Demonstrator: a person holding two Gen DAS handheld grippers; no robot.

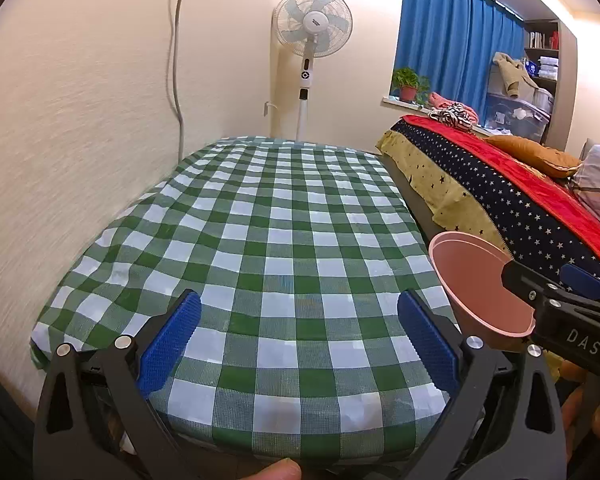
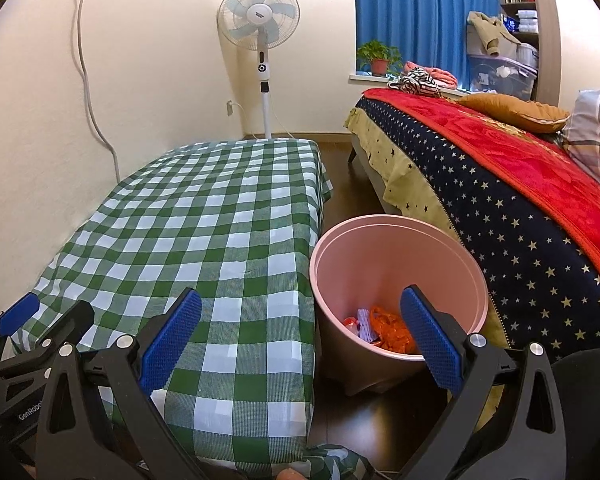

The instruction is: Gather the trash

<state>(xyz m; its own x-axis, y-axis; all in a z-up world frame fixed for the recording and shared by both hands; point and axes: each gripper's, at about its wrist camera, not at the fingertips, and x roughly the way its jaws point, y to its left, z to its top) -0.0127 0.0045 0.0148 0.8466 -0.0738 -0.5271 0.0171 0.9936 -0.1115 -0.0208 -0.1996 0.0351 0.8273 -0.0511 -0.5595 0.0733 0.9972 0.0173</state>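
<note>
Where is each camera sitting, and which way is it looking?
Left wrist: on the left gripper, facing across the checked table; its open blue fingers and a fingertip show.
Right wrist: on the right gripper, facing the table edge and pink bin; open fingers show.
Shared: table, bin, fan, bed, and each other's gripper.

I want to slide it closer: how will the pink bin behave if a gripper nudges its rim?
The pink bin probably tips easily: it tapers downward and holds only a few wrappers. It looks like thin, light plastic, so it should slide readily on the floor.

Bin [image 2: 396, 280] between table [image 2: 204, 216] left, bed [image 2: 520, 208] right; trash [image 2: 388, 330] inside.
</note>
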